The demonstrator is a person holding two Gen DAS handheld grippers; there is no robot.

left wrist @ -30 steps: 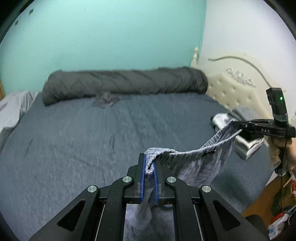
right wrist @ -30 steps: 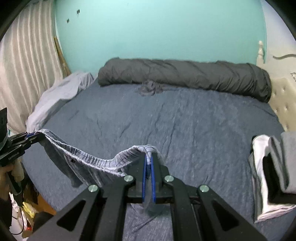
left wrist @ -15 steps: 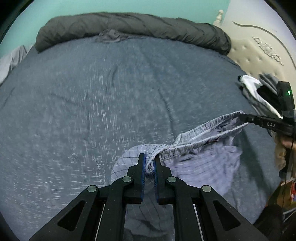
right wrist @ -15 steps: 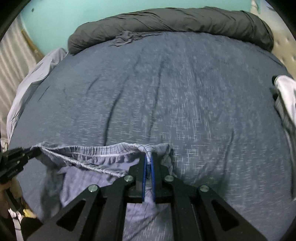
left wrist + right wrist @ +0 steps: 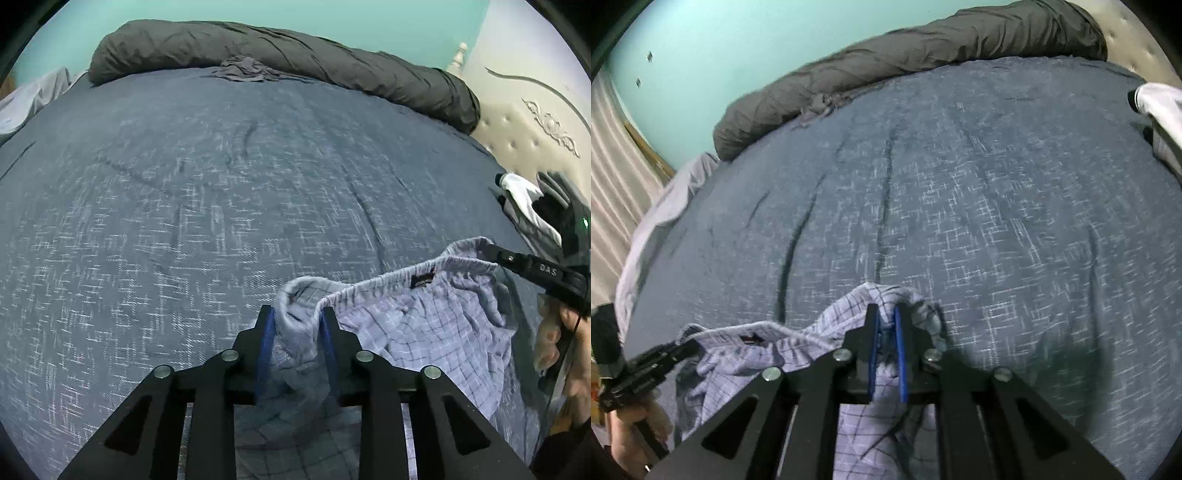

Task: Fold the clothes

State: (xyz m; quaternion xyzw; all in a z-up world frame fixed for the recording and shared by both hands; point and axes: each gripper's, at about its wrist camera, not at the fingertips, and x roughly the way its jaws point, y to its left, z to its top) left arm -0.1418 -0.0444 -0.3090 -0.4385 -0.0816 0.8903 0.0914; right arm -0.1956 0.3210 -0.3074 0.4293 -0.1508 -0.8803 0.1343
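Pale blue checked shorts [image 5: 424,325] with an elastic waistband lie on the dark blue bed [image 5: 221,206], near its front edge. My left gripper [image 5: 297,314] stands at the waistband's left end. Its jaws are opening, and a slack bunch of waistband sits between the blue pads [image 5: 266,332]. My right gripper [image 5: 885,312] is at the other end of the waistband with its jaws opening too, cloth loose between them. Each gripper shows in the other's view: the right gripper [image 5: 493,251] and the left gripper [image 5: 689,345], with the shorts [image 5: 738,369] spread between.
A rolled dark grey duvet [image 5: 295,48] lies along the far edge, with a small dark garment [image 5: 243,68] in front of it. Folded clothes [image 5: 524,195] are stacked at the right by the padded headboard [image 5: 535,122]. A pale sheet [image 5: 29,99] and a curtain [image 5: 613,166] are at the left.
Both grippers have come down, bringing the hanging shorts onto the bed. Both pairs of jaws, shut on the waistband before, have parted.
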